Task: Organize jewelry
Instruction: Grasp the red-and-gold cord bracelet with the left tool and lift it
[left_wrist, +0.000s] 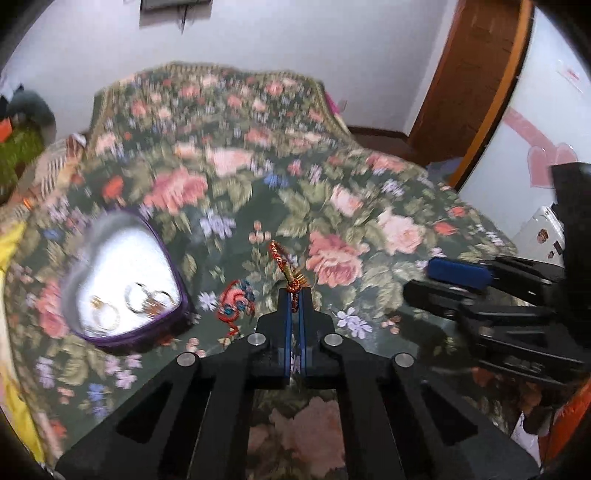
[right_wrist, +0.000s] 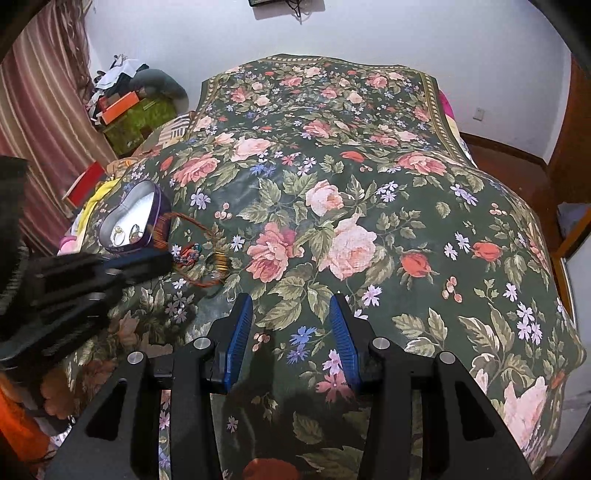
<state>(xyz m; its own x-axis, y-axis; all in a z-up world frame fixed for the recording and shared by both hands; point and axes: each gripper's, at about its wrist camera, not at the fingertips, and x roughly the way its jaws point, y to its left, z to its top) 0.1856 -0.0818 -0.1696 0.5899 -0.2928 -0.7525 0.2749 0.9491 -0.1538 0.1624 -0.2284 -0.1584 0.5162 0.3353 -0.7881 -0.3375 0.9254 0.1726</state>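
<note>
Red-and-gold braided cord bracelet, pinched at its knotted end between the blue pads of the left gripper, jaws drawn nearly together on it; rest of the loop rising up and away from the fingertips, a small gold fitting just above the grip. From the right wrist view, same bracelet seen as a thin reddish loop with a gold coil, trailing onto the bedspread beside the left gripper's tip.

Just left of it on the cloth, a second red knotted ornament with teal beads (blurred, details hard to read). Further left, a heart-shaped box with purple rim and pale lining, open, holding several rings near its lower point; exact count unclear. Box also visible at the left of the right wrist view, close to the bed's edge.

Underneath everything, a dark green floral bedspread with pink roses. Right gripper held wide apart over bare cloth, nothing between its blue pads, well to the right of the bracelet; in the left wrist view, its dark body at the right edge. Beyond the bed, striped curtain, cluttered boxes, white wall.
</note>
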